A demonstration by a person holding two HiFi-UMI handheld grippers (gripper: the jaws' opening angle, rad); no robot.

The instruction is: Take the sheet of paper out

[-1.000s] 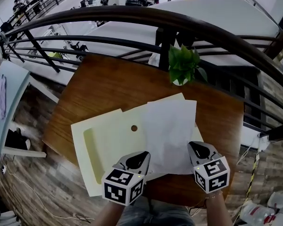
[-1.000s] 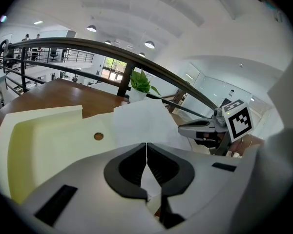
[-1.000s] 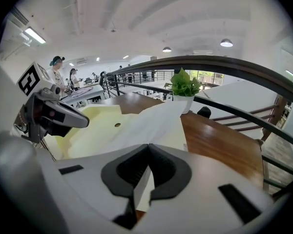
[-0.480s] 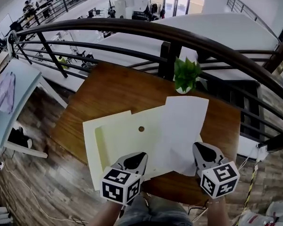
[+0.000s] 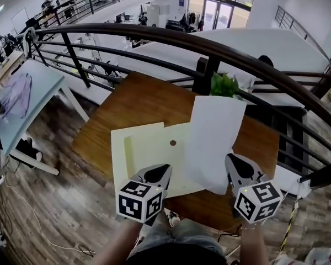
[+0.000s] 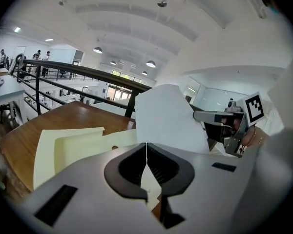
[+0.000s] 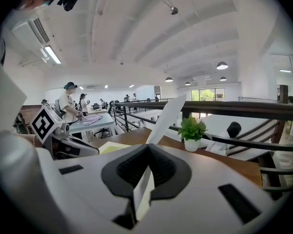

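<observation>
Sheet of paper (image 5: pixel 212 142) stands tilted up above the cream folder (image 5: pixel 146 150) on the wooden table (image 5: pixel 138 101), its near corner pinched in the closed right tool (image 5: pixel 234 160). The left tool (image 5: pixel 157 171) is clamped on the folder's near edge.

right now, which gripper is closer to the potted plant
Right. The right gripper is nearly straight across the table from the potted plant; the left gripper is just as far back but off to the left as well.
</observation>
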